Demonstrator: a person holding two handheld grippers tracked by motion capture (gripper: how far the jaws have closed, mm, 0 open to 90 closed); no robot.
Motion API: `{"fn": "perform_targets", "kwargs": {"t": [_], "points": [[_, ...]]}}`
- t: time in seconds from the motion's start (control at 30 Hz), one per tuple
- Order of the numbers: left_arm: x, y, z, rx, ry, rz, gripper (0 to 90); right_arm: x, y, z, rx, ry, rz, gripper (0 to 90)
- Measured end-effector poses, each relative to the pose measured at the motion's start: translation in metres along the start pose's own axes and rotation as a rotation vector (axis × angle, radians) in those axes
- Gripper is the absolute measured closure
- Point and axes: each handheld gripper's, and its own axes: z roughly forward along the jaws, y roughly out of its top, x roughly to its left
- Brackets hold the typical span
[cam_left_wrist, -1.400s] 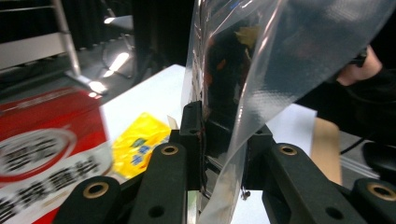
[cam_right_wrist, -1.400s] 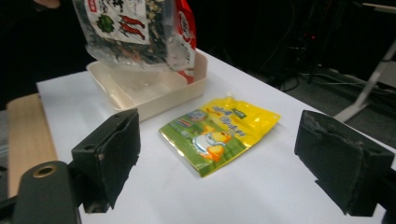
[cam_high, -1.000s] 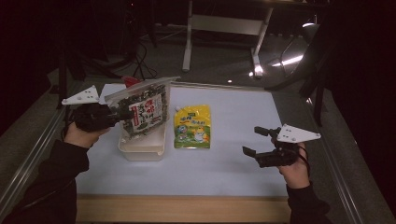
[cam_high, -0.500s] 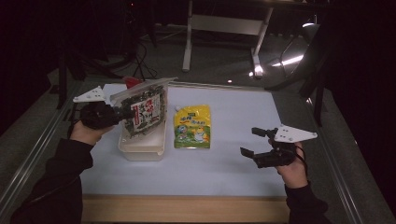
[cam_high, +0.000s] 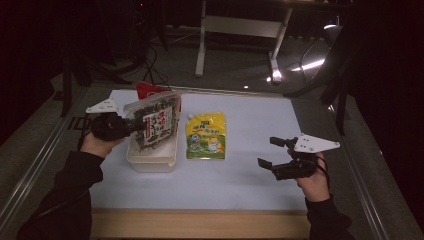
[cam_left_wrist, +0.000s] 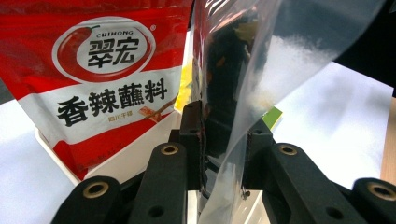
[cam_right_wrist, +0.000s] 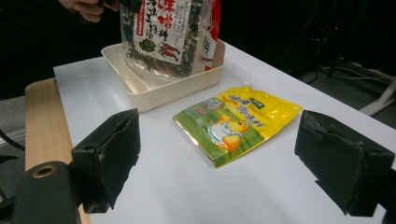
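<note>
Lowering clear spice bag (cam_high: 152, 125) into white tray (cam_high: 150, 162), beside red pouch (cam_left_wrist: 98, 74); left gripper (cam_left_wrist: 224, 140) clamped on bag edge. Right gripper (cam_right_wrist: 215, 158) idle, jaws apart. Next: settling bag, then release.

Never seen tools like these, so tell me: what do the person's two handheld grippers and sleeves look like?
Both the left gripper and the right gripper are black, each topped by a pale grey three-cornered plate. Their jaws are blocky black, with brass-coloured rivets on the linkages. The person wears dark long sleeves.

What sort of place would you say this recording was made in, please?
Probably a dim lab or studio set up for recording: a white-topped table in metal rails, cables on the floor and a stand's legs behind.
</note>
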Motion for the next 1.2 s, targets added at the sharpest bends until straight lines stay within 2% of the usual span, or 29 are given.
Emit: {"fn": "perform_targets", "kwargs": {"t": [0.1, 0.17, 0.23, 0.27, 0.43, 0.63, 0.67, 0.83, 0.93, 1.03, 1.2], "points": [[0.0, -0.002, 0.002, -0.001, 0.0, -0.003, 76.6, 0.0, 0.0, 0.0, 0.0, 0.002, 0.0, 13.9], [0.001, -0.008, 0.007, 0.026, 0.004, 0.006, 76.6, 0.0, 0.0, 0.001, 0.0, 0.003, 0.0, 13.9], [0.002, -0.012, 0.007, 0.012, -0.003, -0.008, 76.6, 0.0, 0.0, 0.001, -0.001, 0.004, 0.0, 13.9], [0.005, -0.023, 0.003, -0.017, -0.006, -0.032, 76.6, 0.001, -0.001, 0.001, -0.001, 0.007, -0.001, 13.9], [0.01, -0.036, -0.002, -0.038, -0.01, -0.058, 76.5, 0.001, 0.0, 0.001, 0.004, 0.011, 0.0, 14.0], [0.01, -0.036, -0.002, -0.04, -0.008, -0.065, 76.2, 0.001, 0.0, 0.002, 0.0, 0.017, 0.003, 14.1], [0.009, -0.035, -0.002, -0.035, -0.005, -0.05, 76.1, 0.001, 0.0, 0.002, 0.001, 0.016, 0.004, 14.1], [0.007, -0.035, -0.002, -0.037, 0.007, -0.053, 76.0, 0.001, 0.0, 0.002, 0.002, 0.019, 0.003, 14.1], [0.016, -0.037, -0.003, -0.051, 0.01, -0.102, 75.6, 0.001, 0.001, 0.001, 0.002, 0.018, 0.002, 14.1], [0.019, -0.038, -0.003, -0.054, 0.021, -0.119, 74.7, 0.001, 0.001, 0.0, 0.002, 0.016, -0.002, 14.1], [0.021, -0.038, -0.003, -0.05, 0.06, -0.12, 71.9, 0.0, 0.0, 0.0, 0.006, 0.016, 0.005, 14.1]]}}
